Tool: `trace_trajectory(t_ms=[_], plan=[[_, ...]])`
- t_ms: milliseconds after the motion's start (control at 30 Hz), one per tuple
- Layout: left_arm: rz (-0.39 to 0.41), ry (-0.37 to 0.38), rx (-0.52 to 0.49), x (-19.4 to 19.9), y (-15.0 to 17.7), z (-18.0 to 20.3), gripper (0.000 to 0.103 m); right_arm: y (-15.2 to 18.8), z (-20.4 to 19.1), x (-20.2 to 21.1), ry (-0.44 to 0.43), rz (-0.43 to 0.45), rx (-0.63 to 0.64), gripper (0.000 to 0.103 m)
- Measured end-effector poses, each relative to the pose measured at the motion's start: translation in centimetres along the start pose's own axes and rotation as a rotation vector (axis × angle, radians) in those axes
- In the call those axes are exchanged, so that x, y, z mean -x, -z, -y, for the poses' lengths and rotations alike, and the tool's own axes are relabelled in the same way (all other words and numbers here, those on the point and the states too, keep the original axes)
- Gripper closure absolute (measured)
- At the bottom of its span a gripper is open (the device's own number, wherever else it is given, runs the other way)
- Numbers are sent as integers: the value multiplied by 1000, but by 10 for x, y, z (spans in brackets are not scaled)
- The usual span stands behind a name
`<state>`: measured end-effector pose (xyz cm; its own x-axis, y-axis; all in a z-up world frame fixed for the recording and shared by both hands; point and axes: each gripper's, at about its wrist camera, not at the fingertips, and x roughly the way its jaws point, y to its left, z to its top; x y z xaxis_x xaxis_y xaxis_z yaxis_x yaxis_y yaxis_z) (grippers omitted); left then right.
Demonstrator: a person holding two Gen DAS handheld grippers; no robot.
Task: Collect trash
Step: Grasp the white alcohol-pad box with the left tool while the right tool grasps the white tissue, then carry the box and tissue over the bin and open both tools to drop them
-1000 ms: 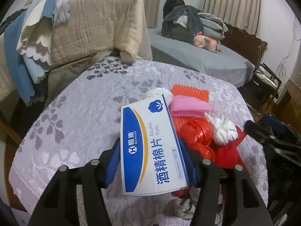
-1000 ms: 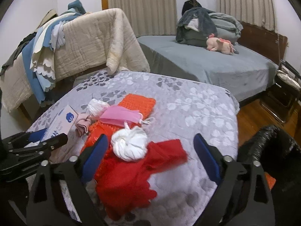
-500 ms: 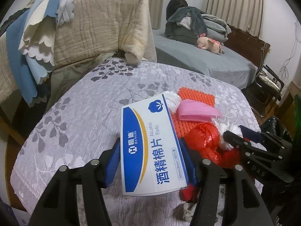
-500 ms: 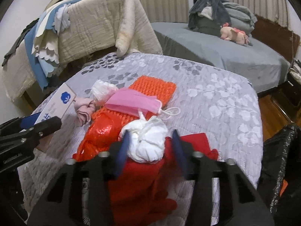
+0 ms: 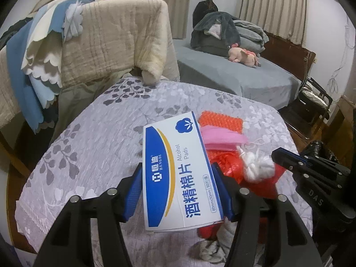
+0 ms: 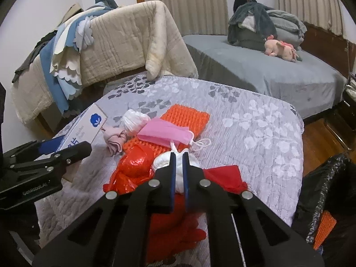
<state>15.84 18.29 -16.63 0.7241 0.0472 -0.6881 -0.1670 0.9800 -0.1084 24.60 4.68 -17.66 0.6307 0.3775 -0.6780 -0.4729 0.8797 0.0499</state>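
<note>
The right gripper's [image 6: 179, 173] fingers are pinched narrow on the white knotted bag [image 6: 163, 162], which sits on the red plastic bag [image 6: 131, 166]. The left gripper's [image 5: 178, 191] fingers clamp the alcohol pads box [image 5: 180, 171] by its long sides, tilted above the grey quilt [image 5: 93, 146]. Only the right view shows the pink mask [image 6: 164, 133] whole, plus the black trash bag [image 6: 327, 178] beside the bed.

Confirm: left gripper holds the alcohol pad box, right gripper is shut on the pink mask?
Not the mask. The right gripper is shut on the white wad, as the right wrist view shows; the pink mask lies free beyond it. The left gripper does hold the box.
</note>
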Motion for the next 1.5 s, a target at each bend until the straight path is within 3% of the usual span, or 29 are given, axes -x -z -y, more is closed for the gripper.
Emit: trace_trajectory(t_ms=[67, 200, 267, 400, 467, 567, 633, 700, 1000, 1500], plan=[[1, 3, -2, 2, 1, 3, 44, 1, 1, -1, 10, -3, -1, 90], [-2, -4, 2, 2, 2, 3, 44, 5, 3, -12, 15, -31, -12, 64], [-10, -6, 6, 0, 4, 2, 44, 7, 3, -20, 23, -49, -12, 56], [-17, -20, 7, -7, 6, -2, 44, 13, 0, -34, 24, -87, 0, 48], [-19, -21, 9, -10, 6, -5, 44, 14, -2, -39, 26, -96, 12, 48], [-21, -23, 10, -13, 6, -8, 44, 14, -5, -44, 10, -104, 31, 66], [-21, -23, 9, -13, 6, -9, 44, 13, -8, -42, -20, -100, 44, 88], [-21, -22, 10, -13, 6, -8, 44, 11, -9, -38, -20, -88, 52, 92], [10, -7, -5, 1, 0, 3, 44, -3, 0, 2, -45, -10, 6, 93], [76, 63, -64, 47, -14, 58, 44, -11, 27, 89, -12, 117, -40, 93]])
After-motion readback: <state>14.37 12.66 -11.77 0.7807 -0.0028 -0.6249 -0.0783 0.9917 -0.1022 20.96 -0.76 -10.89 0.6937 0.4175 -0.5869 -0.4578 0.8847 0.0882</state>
